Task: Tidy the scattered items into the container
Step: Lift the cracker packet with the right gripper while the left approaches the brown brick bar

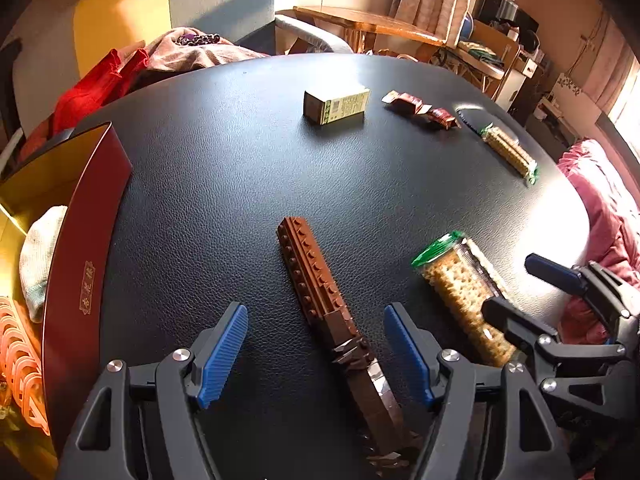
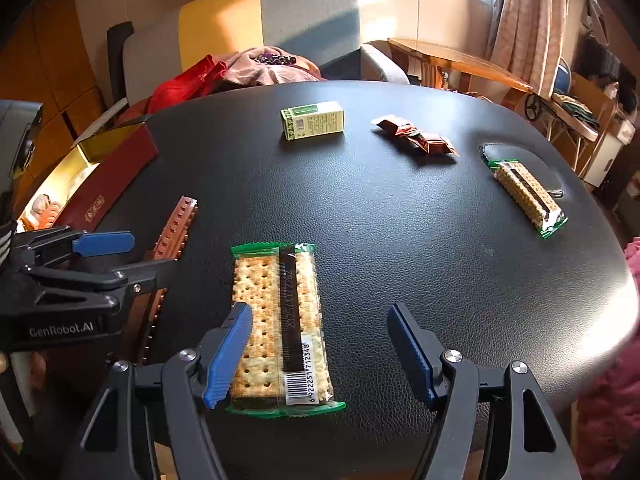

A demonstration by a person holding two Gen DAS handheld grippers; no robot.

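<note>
A long brown brick-built bar (image 1: 320,292) lies on the black table (image 1: 240,160), between the open jaws of my left gripper (image 1: 316,320); it also shows in the right wrist view (image 2: 176,224). A cracker packet (image 2: 280,320) lies under my open right gripper (image 2: 320,320), nearer its left finger, and shows in the left wrist view (image 1: 464,292). The red box with gold lining (image 1: 76,248) stands at the table's left edge, also in the right wrist view (image 2: 108,172). Farther off lie a green carton (image 2: 313,120), red sachets (image 2: 416,136) and a second cracker packet (image 2: 528,196).
The box holds a white cloth (image 1: 40,256) and orange pieces (image 1: 20,360). Red and pink clothes (image 1: 132,68) lie on a sofa behind the table. A pink cloth (image 1: 600,200) lies beyond the right edge. A dark oval pad (image 2: 544,172) lies under the far cracker packet.
</note>
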